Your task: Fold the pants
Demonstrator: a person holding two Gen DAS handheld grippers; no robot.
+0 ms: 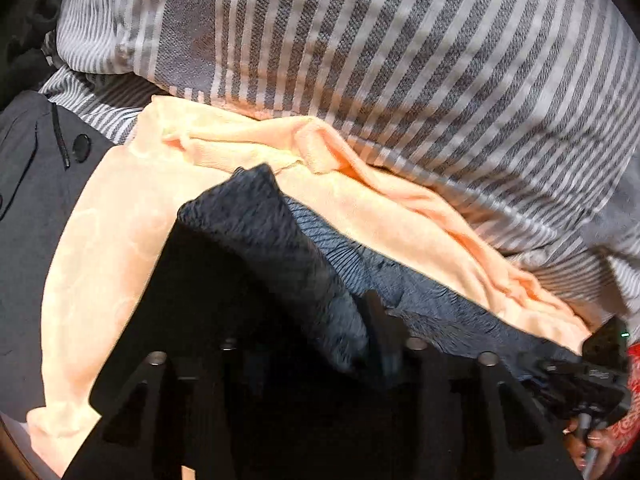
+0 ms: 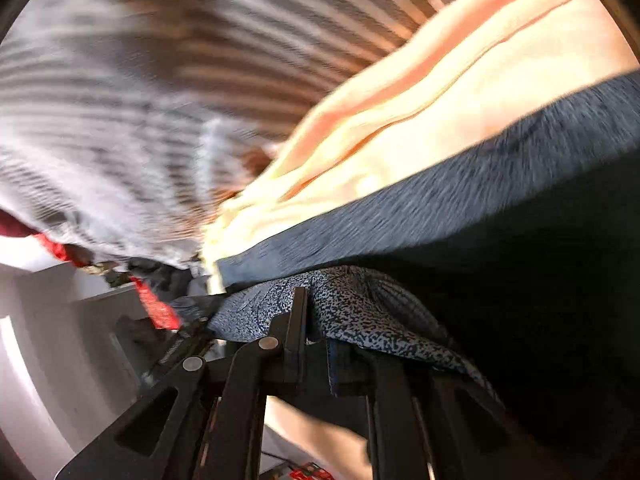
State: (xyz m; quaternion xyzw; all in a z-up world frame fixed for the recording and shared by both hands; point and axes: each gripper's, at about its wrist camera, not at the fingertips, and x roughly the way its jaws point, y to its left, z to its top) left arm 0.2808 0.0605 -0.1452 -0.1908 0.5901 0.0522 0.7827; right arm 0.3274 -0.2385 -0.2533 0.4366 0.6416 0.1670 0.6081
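While my right claw (image 2: 316,304) is clenched on a speckled blue fold of the pants (image 2: 440,208), I should keep that pinch firm and carry the edge low and level, since the cloth runs taut from it. My left claw (image 1: 322,320) has the same dark fabric draped over one finger and bunched between the jaws. I cannot tell whether its pads are pressing, so I would trust it with no pull before checking the grip. The pants hang between the two claws, just above a peach cloth (image 1: 120,240) that lies on striped bedding (image 1: 440,80). To fold well, I judge both edges must travel together and land square. Drag could rumple the peach cloth or catch the dark buttoned garment (image 1: 32,160) beside it.
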